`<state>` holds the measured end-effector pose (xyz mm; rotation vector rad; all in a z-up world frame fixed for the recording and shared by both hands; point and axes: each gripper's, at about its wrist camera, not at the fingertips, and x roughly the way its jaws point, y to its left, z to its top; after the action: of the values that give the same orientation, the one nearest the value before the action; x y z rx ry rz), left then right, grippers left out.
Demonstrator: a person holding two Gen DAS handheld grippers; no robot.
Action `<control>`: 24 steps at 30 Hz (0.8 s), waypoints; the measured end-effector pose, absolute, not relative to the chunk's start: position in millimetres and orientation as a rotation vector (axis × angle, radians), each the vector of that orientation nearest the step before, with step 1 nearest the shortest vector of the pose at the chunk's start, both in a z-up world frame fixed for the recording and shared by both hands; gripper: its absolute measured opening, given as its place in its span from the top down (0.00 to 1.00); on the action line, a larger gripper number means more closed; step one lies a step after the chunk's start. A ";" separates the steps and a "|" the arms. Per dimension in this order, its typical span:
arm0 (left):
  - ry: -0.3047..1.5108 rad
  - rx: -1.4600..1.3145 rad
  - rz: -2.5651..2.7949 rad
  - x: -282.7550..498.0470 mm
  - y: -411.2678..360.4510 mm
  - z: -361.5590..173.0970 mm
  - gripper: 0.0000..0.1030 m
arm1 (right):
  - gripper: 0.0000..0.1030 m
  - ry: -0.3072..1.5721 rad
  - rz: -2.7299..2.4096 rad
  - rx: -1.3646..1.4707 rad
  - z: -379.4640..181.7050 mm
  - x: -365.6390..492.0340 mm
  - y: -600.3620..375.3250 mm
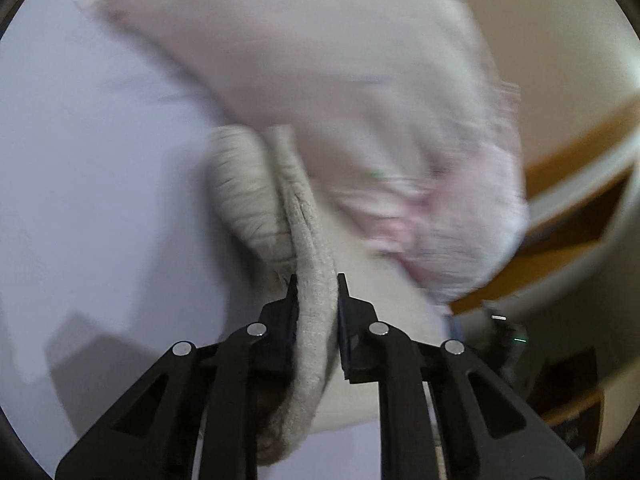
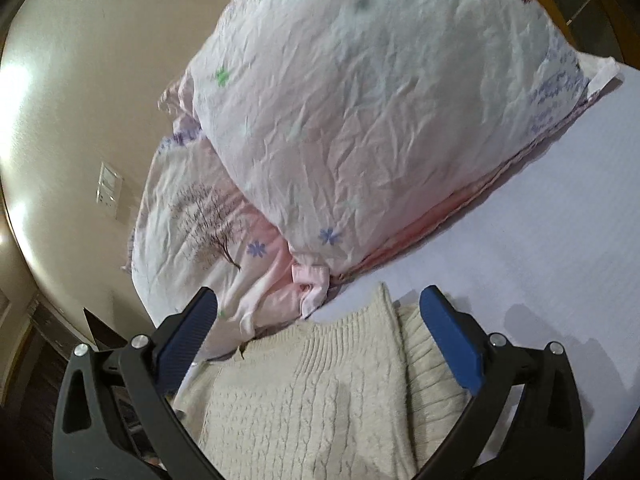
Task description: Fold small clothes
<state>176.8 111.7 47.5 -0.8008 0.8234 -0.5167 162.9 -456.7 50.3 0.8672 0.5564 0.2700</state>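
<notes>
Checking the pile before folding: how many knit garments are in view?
1: a cream sweater on the bed, under the open right gripper; the left gripper pinches its fold. Others may be hidden.

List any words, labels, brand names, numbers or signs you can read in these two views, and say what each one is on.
None can be read in either view.
The pillow and blanket carry only printed flowers and a tree, no lettering.
The sweater, pinched by the left gripper, shows no tag.
The wall switch has no legible marking.
The left view is motion-blurred.
</notes>
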 end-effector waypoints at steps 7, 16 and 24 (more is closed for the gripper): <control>0.820 -0.764 -1.017 205.2 -84.3 95.0 0.82 | 0.02 0.528 0.197 0.935 46.8 151.4 -501.4; 0.936 -0.644 -1.111 211.7 -170.6 77.2 0.63 | 0.02 0.863 0.241 1.020 8.4 175.8 -511.8; 0.972 -0.360 -0.583 207.6 -97.5 50.8 0.28 | 0.03 1.055 0.362 0.855 -0.9 187.8 -461.8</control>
<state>207.6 -97.5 50.8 -0.3595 0.9725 -0.5829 187.8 -461.8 -0.9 0.8548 1.0553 0.3618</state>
